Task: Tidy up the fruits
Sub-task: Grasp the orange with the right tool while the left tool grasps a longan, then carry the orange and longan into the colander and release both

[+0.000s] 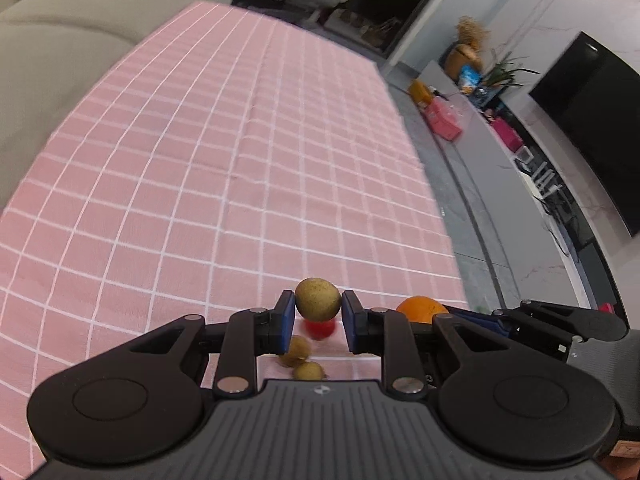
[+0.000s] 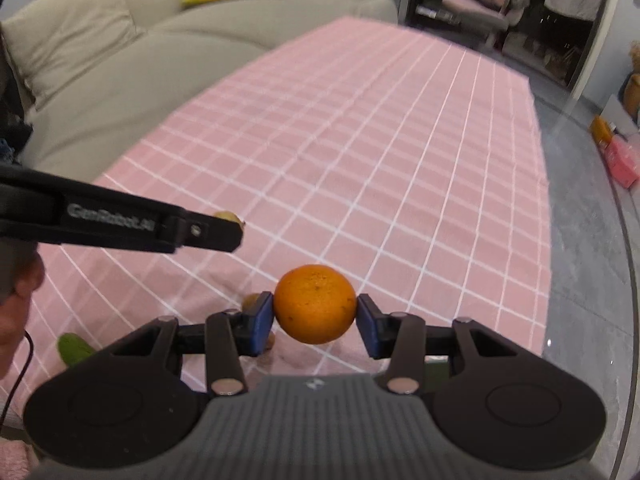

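Above a pink cloth with white grid lines (image 1: pixel 200 184), left gripper (image 1: pixel 318 320) clenched on a speckled yellow-green egg-shaped fruit (image 1: pixel 318 299) and, just beside it, right gripper (image 2: pixel 315 322) clamped on a round orange (image 2: pixel 315 303), both fruits lifted clear of the cloth.

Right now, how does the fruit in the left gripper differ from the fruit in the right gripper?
The kiwi in the left gripper is greenish-brown with a dull, speckled skin; the orange in the right gripper is bright orange. The kiwi is egg-shaped, the orange almost round. The kiwi looks smaller than the orange. Both are pinched between blue pads and held above the pink checked tablecloth.
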### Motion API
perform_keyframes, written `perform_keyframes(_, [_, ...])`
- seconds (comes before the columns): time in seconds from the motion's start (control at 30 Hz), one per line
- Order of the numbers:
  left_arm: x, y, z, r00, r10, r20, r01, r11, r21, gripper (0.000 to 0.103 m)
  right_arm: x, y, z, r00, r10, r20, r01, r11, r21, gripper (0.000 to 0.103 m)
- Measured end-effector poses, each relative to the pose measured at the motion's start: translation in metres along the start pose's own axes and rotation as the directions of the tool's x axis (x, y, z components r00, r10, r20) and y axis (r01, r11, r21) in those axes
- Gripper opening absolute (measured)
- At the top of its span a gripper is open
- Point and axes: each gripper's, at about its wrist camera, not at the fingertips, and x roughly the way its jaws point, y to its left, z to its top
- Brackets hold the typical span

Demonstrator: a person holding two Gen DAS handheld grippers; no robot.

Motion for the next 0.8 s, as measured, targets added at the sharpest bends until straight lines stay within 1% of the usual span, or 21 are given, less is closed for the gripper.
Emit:
perform_keyframes(0.1, [-0.013, -0.015, -0.005, 1.000, -0.022, 0.012, 0.022, 0.999, 0.035, 0.027, -0.025, 0.002, -0.006, 0.999, -0.018, 0.041, 0.017, 1.000, 0.010, 0.042])
perform_keyframes(0.2, [-0.024, -0.032, -0.013, 0.998, -0.062, 0.010, 0.062, 0.996, 0.071, 0.027, -0.048, 0.002, -0.018, 0.996, -0.048, 0.072, 0.046, 0.999, 0.026, 0.042])
perform_keyframes(0.3, [-0.028, -0.052, -0.020, 0.996, -0.091, -0.004, 0.091, 0.988, 0.125, 0.027, -0.067, 0.002, -0.032, 0.992, -0.087, 0.089, 0.085, 0.996, 0.027, 0.042])
perform_keyframes(0.4, [-0.030, -0.074, -0.030, 0.992, -0.124, -0.033, 0.128, 0.975, 0.184, 0.027, -0.082, 0.000, -0.051, 0.989, -0.119, 0.090, 0.117, 0.993, 0.029, 0.042])
perform_keyframes(0.47, [-0.029, -0.089, -0.037, 0.988, -0.145, -0.055, 0.154, 0.963, 0.219, 0.027, -0.092, -0.003, -0.066, 0.986, -0.147, 0.083, 0.144, 0.989, 0.043, 0.042])
perform_keyframes(0.53, [-0.026, -0.105, -0.046, 0.984, -0.158, -0.084, 0.175, 0.947, 0.270, 0.027, -0.098, -0.008, -0.078, 0.984, -0.165, 0.070, 0.160, 0.985, 0.068, 0.042])
perform_keyframes(0.67, [-0.015, -0.134, -0.066, 0.973, -0.170, -0.154, 0.214, 0.915, 0.343, 0.027, -0.104, -0.017, -0.105, 0.981, -0.195, 0.028, 0.191, 0.976, 0.101, 0.042])
perform_keyframes(0.8, [-0.004, -0.153, -0.086, 0.959, -0.173, -0.223, 0.252, 0.881, 0.401, 0.027, -0.106, -0.022, -0.126, 0.979, -0.203, -0.008, 0.202, 0.971, 0.127, 0.042])
